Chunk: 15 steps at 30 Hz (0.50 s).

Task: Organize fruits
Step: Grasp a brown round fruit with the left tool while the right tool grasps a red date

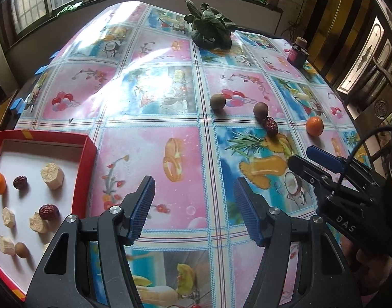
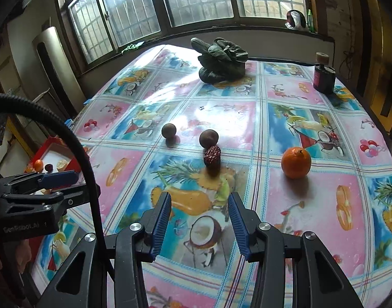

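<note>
Left gripper [image 1: 194,209] jaws half open, empty, right gripper [image 2: 199,222] jaws apart, empty, over counter w/ wrinkled dark-red date [image 2: 212,156], round orange tangerine [image 2: 296,162] ahead.

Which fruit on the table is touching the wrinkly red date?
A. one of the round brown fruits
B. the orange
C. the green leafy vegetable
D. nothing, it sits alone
A: the red date leans against the nearer round brown fruit, while the orange sits well apart to the right and the leafy vegetable is far back on the table.
</note>
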Each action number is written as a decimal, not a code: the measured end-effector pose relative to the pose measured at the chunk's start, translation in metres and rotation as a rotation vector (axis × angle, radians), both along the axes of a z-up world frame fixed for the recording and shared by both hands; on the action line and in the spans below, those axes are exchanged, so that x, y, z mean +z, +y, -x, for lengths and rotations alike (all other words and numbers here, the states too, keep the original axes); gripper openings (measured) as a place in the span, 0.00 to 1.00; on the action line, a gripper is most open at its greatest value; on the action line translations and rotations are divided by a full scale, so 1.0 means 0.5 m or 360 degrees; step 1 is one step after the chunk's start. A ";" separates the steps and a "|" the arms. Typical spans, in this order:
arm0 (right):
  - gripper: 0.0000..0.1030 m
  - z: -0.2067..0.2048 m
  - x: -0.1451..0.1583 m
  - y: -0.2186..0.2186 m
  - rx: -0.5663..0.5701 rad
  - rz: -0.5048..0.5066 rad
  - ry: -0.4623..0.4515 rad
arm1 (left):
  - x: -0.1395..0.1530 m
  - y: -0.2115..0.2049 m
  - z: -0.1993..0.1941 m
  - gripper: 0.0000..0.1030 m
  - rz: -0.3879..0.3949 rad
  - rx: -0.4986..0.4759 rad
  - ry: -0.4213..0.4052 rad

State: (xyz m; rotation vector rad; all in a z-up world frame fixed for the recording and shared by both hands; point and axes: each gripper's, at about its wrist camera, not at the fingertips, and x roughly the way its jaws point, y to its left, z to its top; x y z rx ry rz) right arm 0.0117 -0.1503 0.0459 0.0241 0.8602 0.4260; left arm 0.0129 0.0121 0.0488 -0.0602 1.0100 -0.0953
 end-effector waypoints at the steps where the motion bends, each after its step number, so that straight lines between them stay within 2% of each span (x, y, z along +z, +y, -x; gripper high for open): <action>1: 0.43 -0.012 -0.003 0.002 0.0005 0.0010 0.0005 | -0.001 -0.001 -0.005 0.62 -0.0002 0.0000 0.0003; 10: 0.43 -0.114 -0.031 0.045 0.0073 0.0086 0.0033 | -0.003 0.004 -0.059 0.62 -0.0005 0.0031 0.0026; 13: 0.21 -0.133 -0.043 0.050 0.0070 0.0118 0.0044 | -0.005 0.003 -0.082 0.62 -0.0012 0.0030 0.0037; 15: 0.18 -0.132 -0.044 0.041 0.0058 0.0098 0.0047 | -0.007 0.000 -0.101 0.62 -0.0018 0.0026 0.0050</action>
